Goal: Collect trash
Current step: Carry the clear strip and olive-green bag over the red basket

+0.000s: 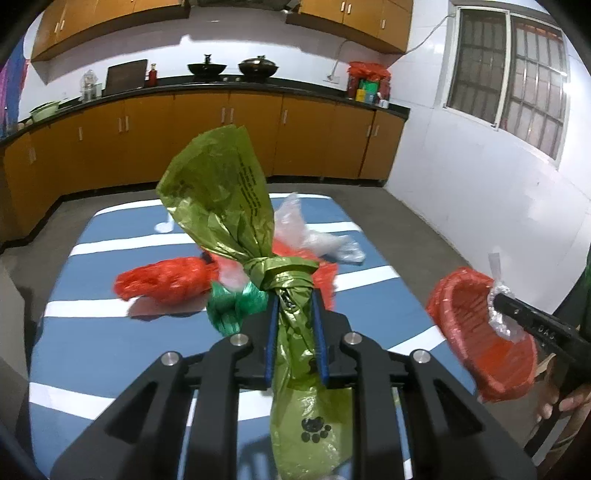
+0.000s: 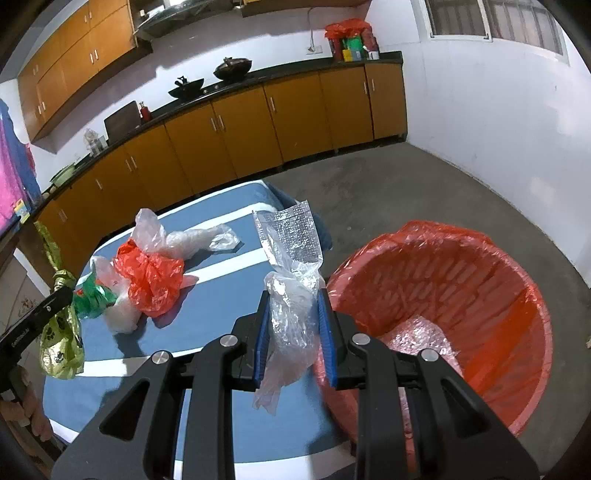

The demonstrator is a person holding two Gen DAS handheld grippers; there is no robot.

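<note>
Nearest, the left gripper (image 1: pixel 294 306) clamps a knotted green bag (image 1: pixel 236 206) below its knot; the right gripper (image 2: pixel 293 314) grips clear plastic wrap (image 2: pixel 291 295) beside the red-lined bin (image 2: pixel 517 295). Beyond, red (image 2: pixel 151 277), green (image 2: pixel 90 295) and clear (image 2: pixel 184 236) bags lie bunched on the striped table (image 2: pixel 221 206).

White tiled walls (image 1: pixel 461 192) meet a grey concrete floor (image 2: pixel 388 184). Orange-brown base cabinets (image 1: pixel 207 136) under a black countertop (image 1: pixel 258 83) line the far wall, wall cupboards (image 1: pixel 354 18) above. A barred window (image 1: pixel 509 74) sits right.
</note>
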